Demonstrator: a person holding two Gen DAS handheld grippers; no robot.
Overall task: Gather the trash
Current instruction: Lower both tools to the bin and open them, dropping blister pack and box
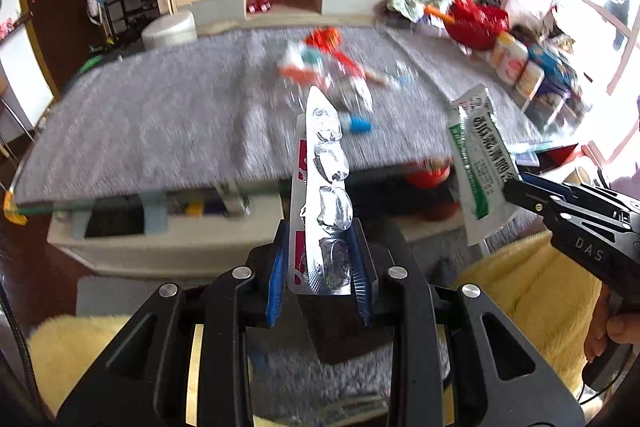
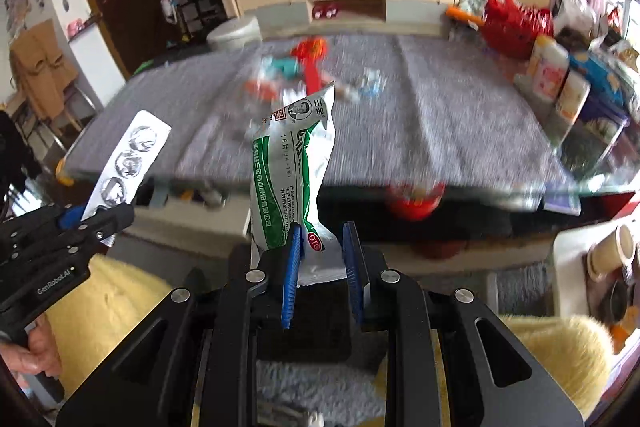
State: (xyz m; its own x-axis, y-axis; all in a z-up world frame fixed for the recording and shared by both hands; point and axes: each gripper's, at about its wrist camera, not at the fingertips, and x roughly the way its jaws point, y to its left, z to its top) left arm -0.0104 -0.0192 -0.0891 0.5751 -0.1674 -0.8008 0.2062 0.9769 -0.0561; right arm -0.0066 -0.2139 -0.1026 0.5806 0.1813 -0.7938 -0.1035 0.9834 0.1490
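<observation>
Left gripper clamps blister pack, right gripper clamps sachet, both near grey-topped table; keep grips firm till bin.

A grey-covered coffee table carries bottles and a red bag at its right edge. A beige TV cabinet stands beyond its far edge.

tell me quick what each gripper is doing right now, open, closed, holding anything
Left gripper: closed on a silver foil blister pack with emptied pockets.
Right gripper: closed on a white and green printed medicine sachet.
</observation>
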